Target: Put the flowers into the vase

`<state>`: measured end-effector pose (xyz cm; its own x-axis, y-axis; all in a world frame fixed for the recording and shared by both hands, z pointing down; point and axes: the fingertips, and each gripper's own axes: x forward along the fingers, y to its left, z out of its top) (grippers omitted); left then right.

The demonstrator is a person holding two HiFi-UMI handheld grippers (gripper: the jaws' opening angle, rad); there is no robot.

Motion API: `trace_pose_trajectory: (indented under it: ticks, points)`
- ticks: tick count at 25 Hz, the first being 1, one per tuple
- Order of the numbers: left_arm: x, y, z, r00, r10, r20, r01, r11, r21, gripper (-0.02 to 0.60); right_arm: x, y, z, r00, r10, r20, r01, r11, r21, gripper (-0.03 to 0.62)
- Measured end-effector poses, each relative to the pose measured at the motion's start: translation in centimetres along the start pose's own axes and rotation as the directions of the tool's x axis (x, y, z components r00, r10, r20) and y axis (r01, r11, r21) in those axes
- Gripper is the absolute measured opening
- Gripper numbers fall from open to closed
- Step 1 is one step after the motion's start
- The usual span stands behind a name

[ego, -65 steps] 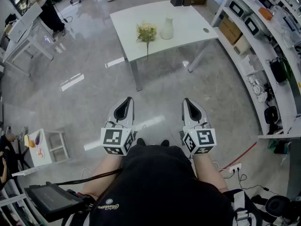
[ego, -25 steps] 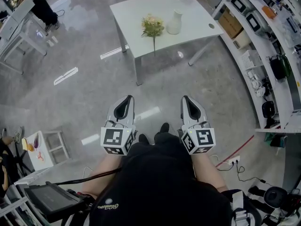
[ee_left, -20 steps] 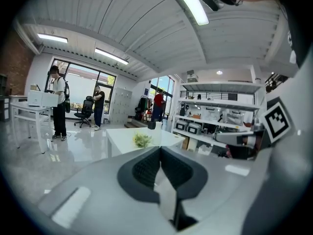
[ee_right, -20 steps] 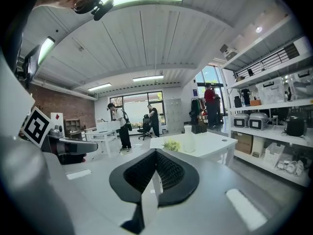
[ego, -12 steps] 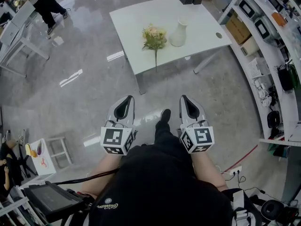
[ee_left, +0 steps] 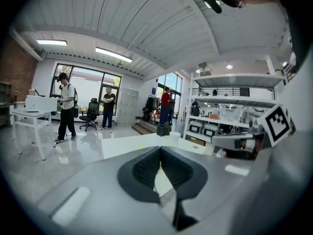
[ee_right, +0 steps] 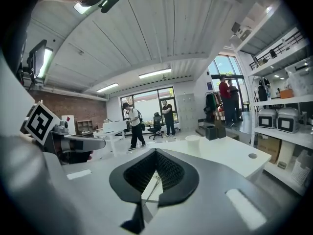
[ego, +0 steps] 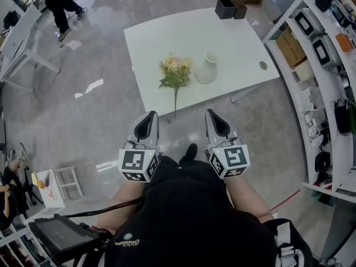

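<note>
The left tool (ego: pixel 150 115) and right tool (ego: pixel 212 113) are both closed and empty, held over the floor short of the white counter (ego: pixel 167 35). The flowers (ego: pixel 175 71) lie by its near edge with the stem overhanging, and the white vase (ego: pixel 207 67) stands upright just beside them. Two black boxes (ego: pixel 225 8) sit at the far right corner.

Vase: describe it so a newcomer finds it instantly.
The white table sits at the top of the head view. Near its middle stands the vase, just right of the flowers. It alone is white, upright and narrow-necked.
</note>
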<state>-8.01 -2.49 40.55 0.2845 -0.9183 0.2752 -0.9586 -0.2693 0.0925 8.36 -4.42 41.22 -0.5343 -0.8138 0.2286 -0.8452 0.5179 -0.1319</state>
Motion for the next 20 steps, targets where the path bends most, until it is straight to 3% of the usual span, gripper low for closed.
trace_pose_trajectory:
  ticks: [11, 15, 20]
  points:
    - [8.2, 5.3, 2.0, 0.999, -0.027, -0.028, 0.027, 1.0, -0.009, 0.008, 9.2, -2.3, 1.3, 0.998, -0.022, -0.054, 0.024, 0.999, 0.033, 0.0]
    - [10.2, 6.4, 1.5, 0.997, -0.04, -0.062, 0.04, 0.999, -0.01, 0.008, 12.4, -2.6, -1.0, 0.987, 0.003, -0.16, 0.005, 0.999, 0.045, 0.0]
    - [11.9, 7.3, 0.0, 0.993, -0.051, -0.103, 0.049, 0.999, -0.022, 0.008, 16.0, -2.2, -5.7, 0.944, 0.049, -0.327, -0.02, 0.996, 0.091, 0.0]
